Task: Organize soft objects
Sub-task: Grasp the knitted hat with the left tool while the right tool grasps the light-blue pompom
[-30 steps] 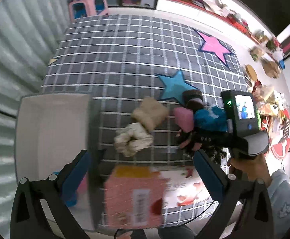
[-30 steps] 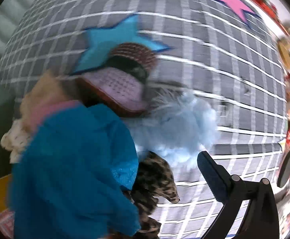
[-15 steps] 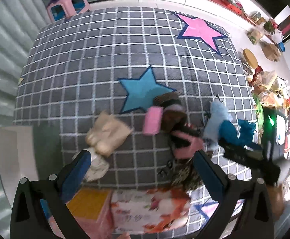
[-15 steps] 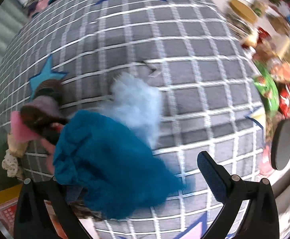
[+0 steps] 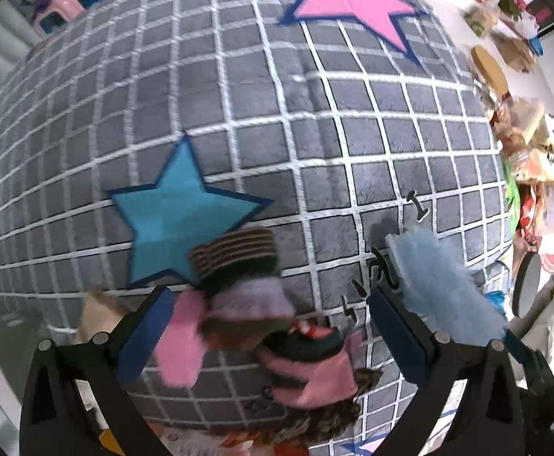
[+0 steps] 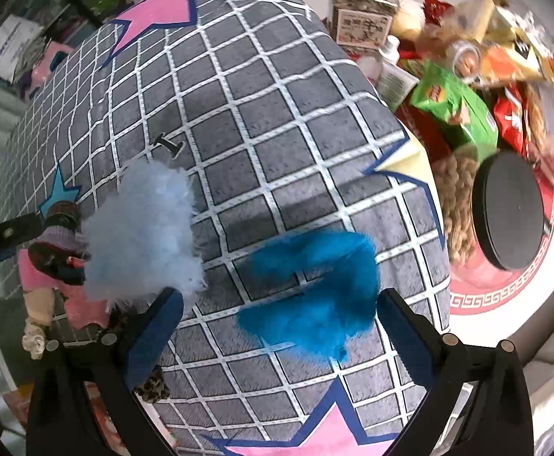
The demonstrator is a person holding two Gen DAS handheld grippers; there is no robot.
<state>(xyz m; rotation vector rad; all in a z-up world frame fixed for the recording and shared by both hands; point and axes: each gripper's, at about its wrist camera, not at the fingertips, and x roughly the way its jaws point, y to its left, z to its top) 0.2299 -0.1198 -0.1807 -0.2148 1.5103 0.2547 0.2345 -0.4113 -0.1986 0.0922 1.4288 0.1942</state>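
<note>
A bright blue fuzzy item (image 6: 311, 292) lies on the grey checked cloth, just ahead of my open right gripper (image 6: 277, 315); nothing sits between the fingers. A pale blue fluffy item (image 6: 144, 228) (image 5: 440, 281) rests to its left. My left gripper (image 5: 269, 326) is open above a pile of knitted socks: a brown striped one (image 5: 239, 254), a lilac one (image 5: 254, 300) and pink ones (image 5: 180, 345). A leopard-print piece (image 5: 326, 414) lies under the pile.
The cloth (image 5: 239, 95) carries a teal star (image 5: 178, 212) and a pink star (image 5: 349, 3). Jars, snack bags (image 6: 455, 102) and a black round lid (image 6: 512, 212) crowd the floor to the right. A pink stool (image 5: 72, 0) stands far left.
The right gripper carried the bright blue item rightward, away from the pile, and let go of it on the cloth. The left gripper moved forward over the sock pile.
</note>
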